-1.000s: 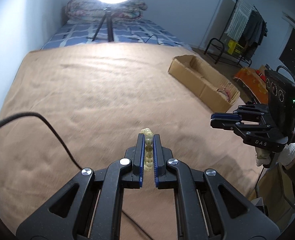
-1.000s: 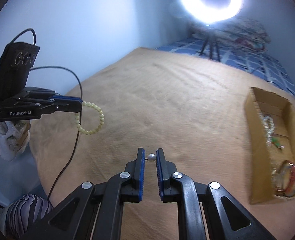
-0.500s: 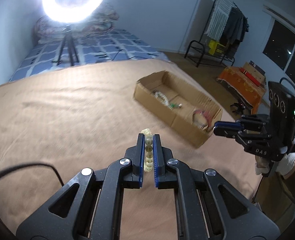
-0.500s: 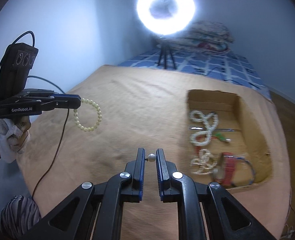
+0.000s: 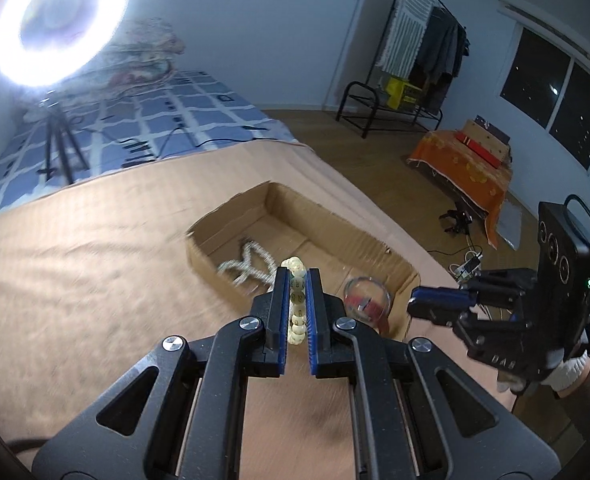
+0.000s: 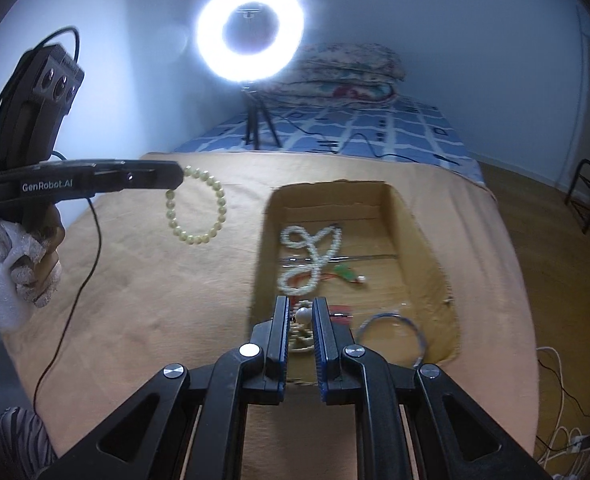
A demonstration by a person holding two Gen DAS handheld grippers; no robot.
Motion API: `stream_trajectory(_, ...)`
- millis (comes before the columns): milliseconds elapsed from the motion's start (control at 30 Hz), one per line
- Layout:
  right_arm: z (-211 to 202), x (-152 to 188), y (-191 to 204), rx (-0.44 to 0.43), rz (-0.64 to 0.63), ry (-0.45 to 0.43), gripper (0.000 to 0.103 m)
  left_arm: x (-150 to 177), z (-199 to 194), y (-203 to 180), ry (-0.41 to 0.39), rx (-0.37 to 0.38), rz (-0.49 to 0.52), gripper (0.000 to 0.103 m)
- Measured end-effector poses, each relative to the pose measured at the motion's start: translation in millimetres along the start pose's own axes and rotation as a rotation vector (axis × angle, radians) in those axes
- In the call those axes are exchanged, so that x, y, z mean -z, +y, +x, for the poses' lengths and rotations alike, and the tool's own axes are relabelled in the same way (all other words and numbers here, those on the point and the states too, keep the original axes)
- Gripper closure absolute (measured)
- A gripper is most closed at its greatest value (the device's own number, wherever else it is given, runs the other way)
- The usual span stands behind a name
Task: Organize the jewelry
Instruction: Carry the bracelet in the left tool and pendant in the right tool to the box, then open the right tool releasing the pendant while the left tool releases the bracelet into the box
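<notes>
above the tan bedspread (image 6: 143,304), left gripper (image 5: 298,276) pinches a pale yellow beaded bracelet (image 6: 197,210), right gripper (image 6: 299,312) a small white pearl (image 6: 303,313), both bound for the shallow cardboard box (image 6: 423,240) where a white pearl necklace (image 6: 315,256) already lies.

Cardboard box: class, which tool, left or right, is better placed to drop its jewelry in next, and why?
Right. The right tool, pinching a small pearl bead, already sits at the cardboard box near wall. The left tool dangles its beaded bracelet over the blanket, beside the box.
</notes>
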State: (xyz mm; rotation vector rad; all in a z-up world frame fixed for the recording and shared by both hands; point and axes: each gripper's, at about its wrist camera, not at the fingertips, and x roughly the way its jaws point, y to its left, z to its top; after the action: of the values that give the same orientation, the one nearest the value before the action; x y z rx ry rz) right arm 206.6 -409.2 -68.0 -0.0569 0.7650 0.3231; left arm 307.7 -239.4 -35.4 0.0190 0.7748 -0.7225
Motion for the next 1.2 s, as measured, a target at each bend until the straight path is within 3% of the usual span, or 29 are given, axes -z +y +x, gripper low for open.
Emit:
stream_trajectory(567, 28.5, 10.6, -42.4, 0.069, 0.056, 0.03, 0.094, -26.2, 96.4, -28.8, 0.077, -0.015, 0.006, 0.098)
stream_trajectory(1200, 41.1, 11.4, -50.5, 0.089, 0.065, 0.048, 0.094, -16.4, 121.0, -25.3, 0.108, -0.071, -0.006, 0.098)
